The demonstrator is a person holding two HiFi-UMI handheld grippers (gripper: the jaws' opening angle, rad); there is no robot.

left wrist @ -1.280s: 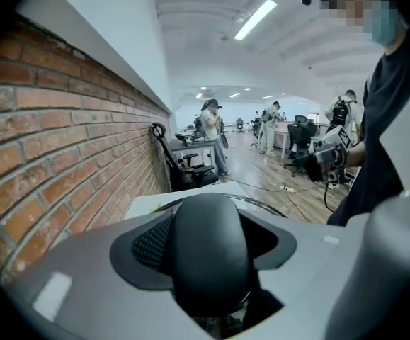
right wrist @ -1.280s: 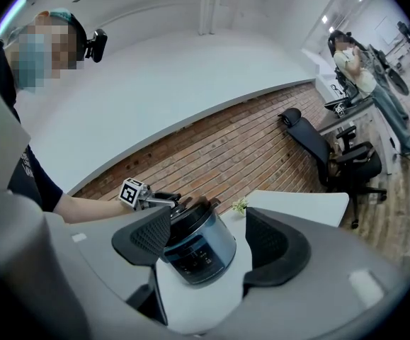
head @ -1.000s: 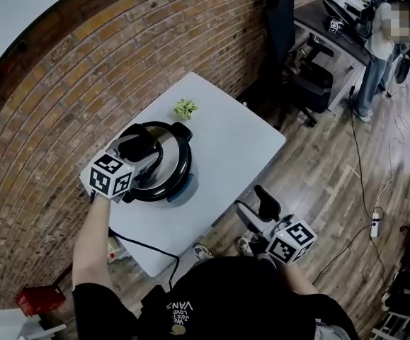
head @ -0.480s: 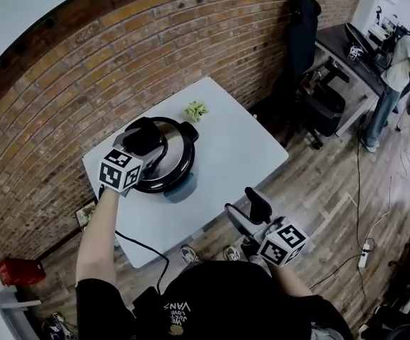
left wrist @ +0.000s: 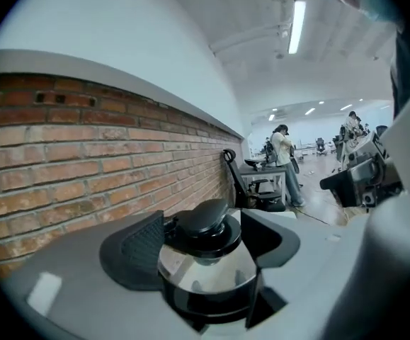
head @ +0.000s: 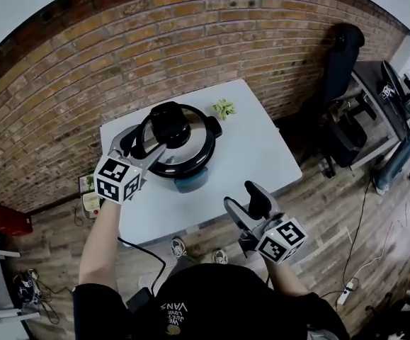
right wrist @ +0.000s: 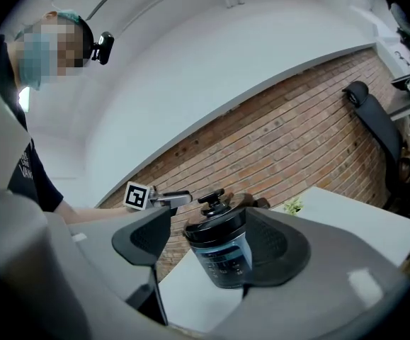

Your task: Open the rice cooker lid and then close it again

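The left gripper's jaws have just been opening and now stand very wide, gripping nothing. The round black plastic knob shows in the gap, with neither pad pressing on it. The knob tops the shiny steel lid, which lies shut on the round black rice cooker, towards the back of the white desk by the brick wall. The right gripper hangs off the desk's near edge, its jaws wide apart and empty, well away from the cooker.

Nothing steadies the pot. A grip closed short of the knob or off-centre on it would likely slip on the smooth plastic, tilt the lid or drag the cooker.
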